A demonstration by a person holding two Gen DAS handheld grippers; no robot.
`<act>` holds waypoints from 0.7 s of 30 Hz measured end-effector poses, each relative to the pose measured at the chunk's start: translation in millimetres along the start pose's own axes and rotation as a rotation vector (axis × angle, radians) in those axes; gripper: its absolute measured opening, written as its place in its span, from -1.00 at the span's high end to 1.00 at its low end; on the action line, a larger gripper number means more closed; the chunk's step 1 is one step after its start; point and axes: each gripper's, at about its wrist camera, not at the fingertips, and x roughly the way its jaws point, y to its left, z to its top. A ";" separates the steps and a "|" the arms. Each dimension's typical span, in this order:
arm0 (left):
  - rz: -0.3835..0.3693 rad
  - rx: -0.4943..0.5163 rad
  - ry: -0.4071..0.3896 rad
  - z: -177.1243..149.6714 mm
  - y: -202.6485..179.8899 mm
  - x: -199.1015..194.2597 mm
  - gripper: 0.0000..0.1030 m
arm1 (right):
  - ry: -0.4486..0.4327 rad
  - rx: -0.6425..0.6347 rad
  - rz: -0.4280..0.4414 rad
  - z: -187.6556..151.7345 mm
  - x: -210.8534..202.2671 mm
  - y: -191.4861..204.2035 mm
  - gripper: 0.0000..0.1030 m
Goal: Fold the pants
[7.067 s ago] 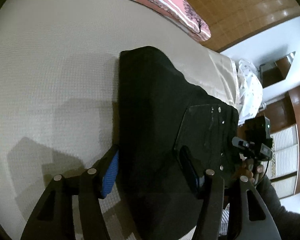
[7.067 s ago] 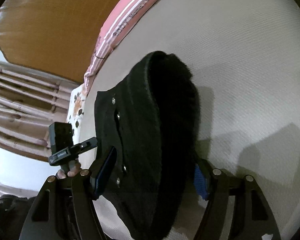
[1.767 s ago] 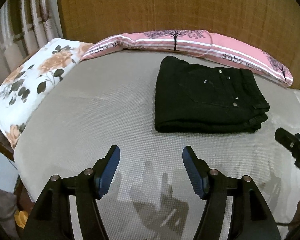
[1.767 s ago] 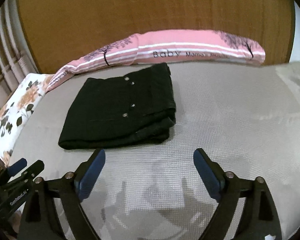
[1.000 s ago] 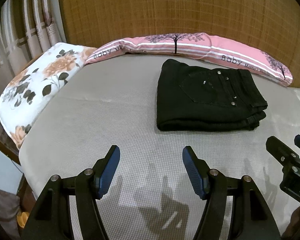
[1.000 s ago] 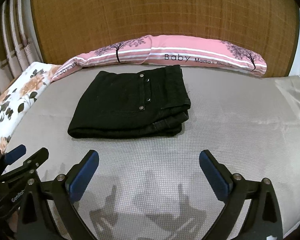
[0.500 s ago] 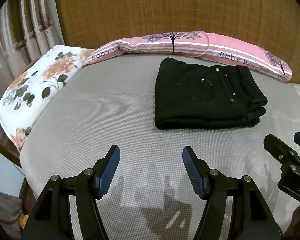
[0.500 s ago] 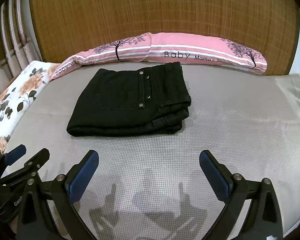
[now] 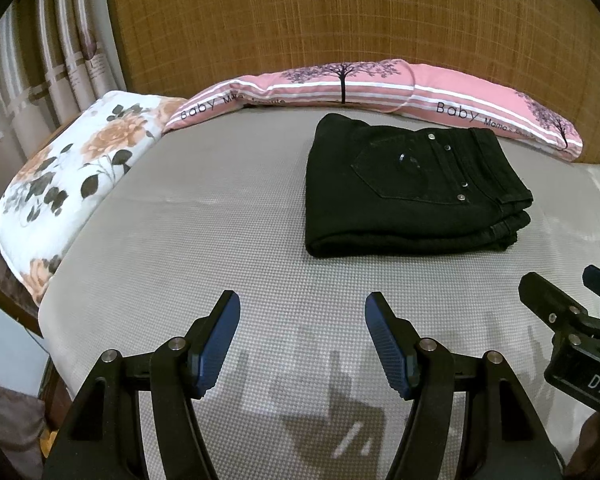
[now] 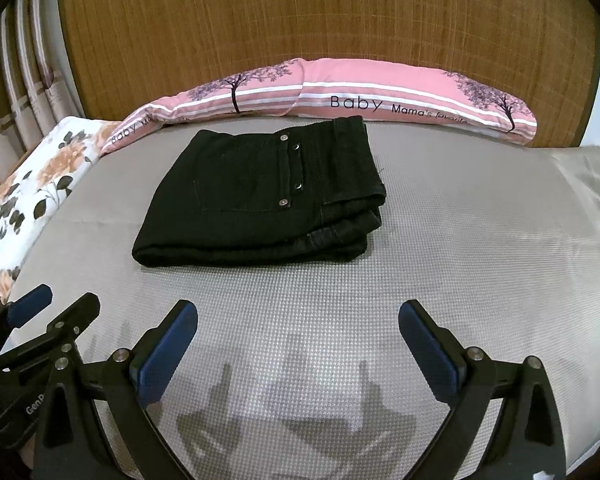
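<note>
Black pants [image 9: 412,188] folded on bed [image 9: 204,240], far side. Left gripper [image 9: 302,338] and right gripper [image 10: 298,344]: jaws apart, empty, near edge.

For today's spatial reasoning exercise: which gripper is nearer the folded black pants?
Neither clearly. The left gripper sits back from the folded black pants, toward their left end; the right gripper sits similarly back, toward their right end.

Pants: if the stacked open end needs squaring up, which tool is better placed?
Right tool, probably: the pants have their layered ends on its side. Left tool faces the folded edge. Both are open.
</note>
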 end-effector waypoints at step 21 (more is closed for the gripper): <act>-0.025 0.013 0.019 1.0 0.4 9.9 -0.28 | 0.016 -0.002 -0.007 -0.2 4.0 -0.7 -0.94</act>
